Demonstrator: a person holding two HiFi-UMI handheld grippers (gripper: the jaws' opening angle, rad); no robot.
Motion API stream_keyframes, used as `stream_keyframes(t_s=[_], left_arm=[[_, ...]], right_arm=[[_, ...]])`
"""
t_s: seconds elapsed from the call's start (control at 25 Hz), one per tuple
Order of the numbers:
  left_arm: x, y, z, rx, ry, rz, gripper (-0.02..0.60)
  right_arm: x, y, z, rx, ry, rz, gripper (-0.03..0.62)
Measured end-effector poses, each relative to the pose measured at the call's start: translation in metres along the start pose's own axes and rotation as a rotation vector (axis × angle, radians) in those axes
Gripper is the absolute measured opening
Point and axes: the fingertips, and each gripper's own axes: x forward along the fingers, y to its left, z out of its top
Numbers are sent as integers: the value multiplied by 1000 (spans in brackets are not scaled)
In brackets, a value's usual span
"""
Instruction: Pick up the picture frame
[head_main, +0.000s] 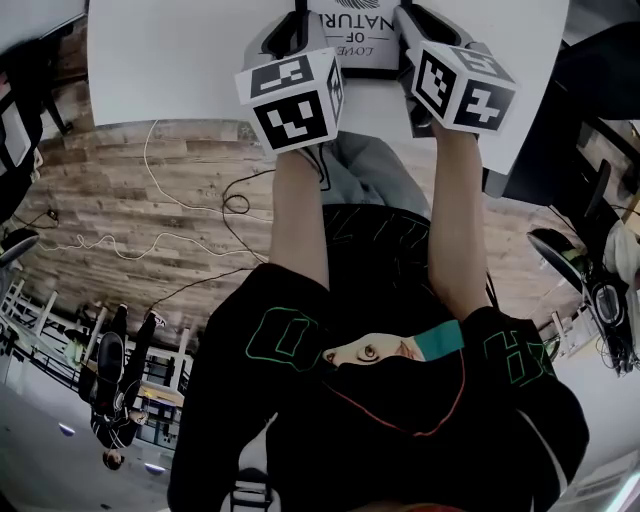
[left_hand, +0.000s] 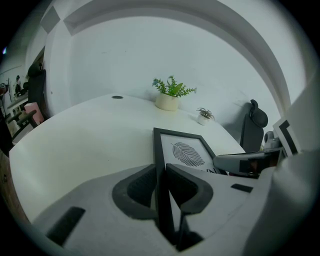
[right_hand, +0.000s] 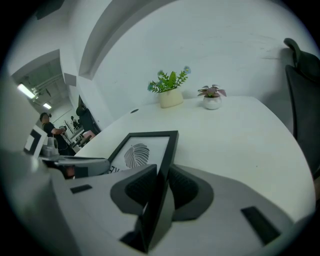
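Note:
The picture frame (head_main: 362, 40) is black-edged, holds a leaf print with lettering, and lies flat on the white table (head_main: 170, 60) near its front edge. My left gripper (head_main: 292, 22) sits at the frame's left side. In the left gripper view the frame's (left_hand: 187, 152) left rail runs between the jaws of the left gripper (left_hand: 161, 176), and both pads touch it. My right gripper (head_main: 425, 25) is at the frame's right side. In the right gripper view the right gripper's (right_hand: 162, 182) pads press on the right rail of the frame (right_hand: 137, 152).
A leafy plant in a cream pot (left_hand: 170, 92) and a small potted plant (left_hand: 203, 116) stand at the table's far edge. A dark office chair (right_hand: 302, 95) is beside the table on the right. Loose cables (head_main: 180, 200) trail over the wooden floor.

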Motion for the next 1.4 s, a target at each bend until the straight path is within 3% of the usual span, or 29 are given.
stream_keyframes(t_s=[0.44, 1.4], left_arm=[[-12, 0, 16, 15, -45, -14, 69], [-30, -12, 110, 100, -183, -44, 71]], right_arm=[[-11, 8, 16, -2, -45, -9, 77], [-38, 16, 106, -33, -224, -11, 77]])
